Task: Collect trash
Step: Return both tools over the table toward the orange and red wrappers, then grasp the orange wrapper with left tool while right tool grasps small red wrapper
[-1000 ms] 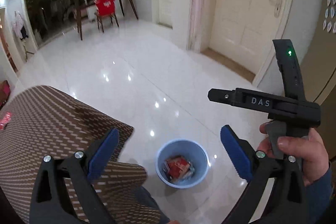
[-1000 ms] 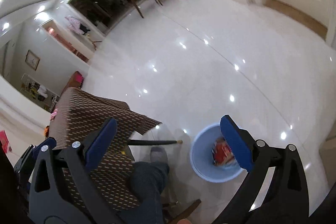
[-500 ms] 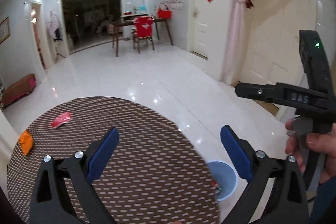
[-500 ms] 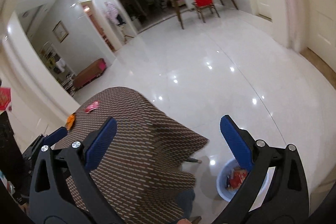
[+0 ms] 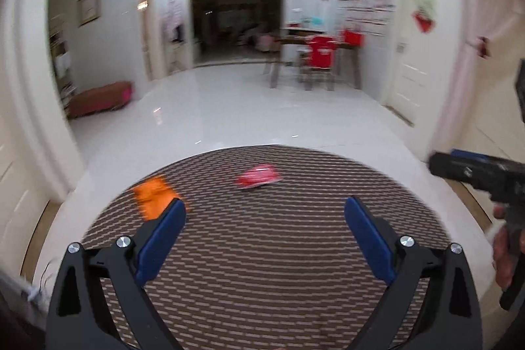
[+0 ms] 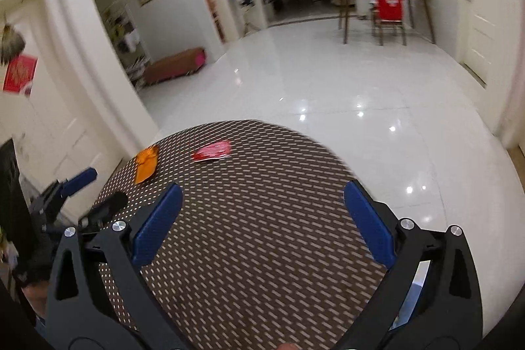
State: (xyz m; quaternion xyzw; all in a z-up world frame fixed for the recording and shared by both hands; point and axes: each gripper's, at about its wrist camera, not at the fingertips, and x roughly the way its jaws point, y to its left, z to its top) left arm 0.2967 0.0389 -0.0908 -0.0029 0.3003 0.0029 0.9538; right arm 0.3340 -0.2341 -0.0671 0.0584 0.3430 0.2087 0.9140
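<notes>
A red wrapper [image 5: 257, 175] and an orange wrapper [image 5: 153, 195] lie on the far part of a round table with a brown patterned cloth [image 5: 262, 268]. Both also show in the right wrist view: the red wrapper [image 6: 211, 151] and the orange wrapper [image 6: 146, 164]. My left gripper [image 5: 264, 228] is open and empty above the table, short of the wrappers. My right gripper [image 6: 261, 215] is open and empty over the table's near side. The right gripper's body shows at the right edge of the left wrist view [image 5: 485, 176]. A sliver of the blue bin [image 6: 411, 294] shows behind the right finger.
Glossy white floor [image 6: 344, 87] stretches beyond the table. A brown bench [image 6: 175, 66] stands by the left wall. A wooden table with a red-covered chair [image 6: 388, 5] stands at the far right. Doors line the right wall.
Both grippers have swung up and left from the blue bin on the floor to face the table. The wrappers have come into the middle of both views. The jaws stayed open.
</notes>
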